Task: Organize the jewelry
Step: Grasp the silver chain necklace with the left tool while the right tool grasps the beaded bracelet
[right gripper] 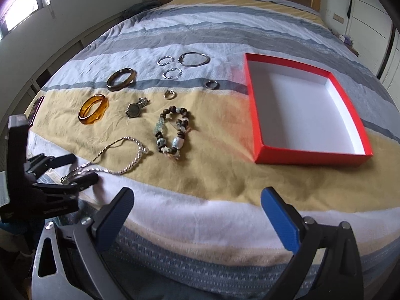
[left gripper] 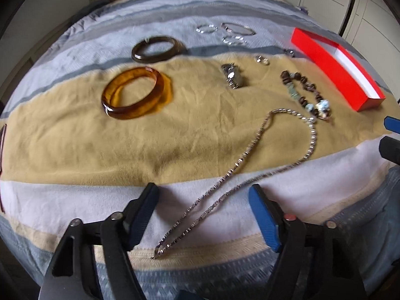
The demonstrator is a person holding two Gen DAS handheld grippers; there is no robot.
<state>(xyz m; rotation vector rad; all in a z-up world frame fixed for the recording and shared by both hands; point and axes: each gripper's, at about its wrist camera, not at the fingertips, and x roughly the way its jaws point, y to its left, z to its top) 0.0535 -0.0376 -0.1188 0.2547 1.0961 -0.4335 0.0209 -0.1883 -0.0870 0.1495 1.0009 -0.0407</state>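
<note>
- The silver chain necklace (left gripper: 252,150) lies on the bed (left gripper: 75,137), folded double into a long narrow loop. Its near tip sits between the fingers of the left gripper (left gripper: 202,215), and its long axis runs away from them toward the red box (right gripper: 257,115).
- The far bend of the chain rests just beside the beaded bracelet (right gripper: 172,132), which lies between the chain and the box.
- The left gripper's fingers are spread wide on either side of the chain and hold nothing. This gripper is much the nearer one, so the pick is likely its job.
- The right gripper (right gripper: 197,205) is also wide open and empty, nearer the box, well apart from the chain.
- The box is open, with nothing in it yet.
</note>
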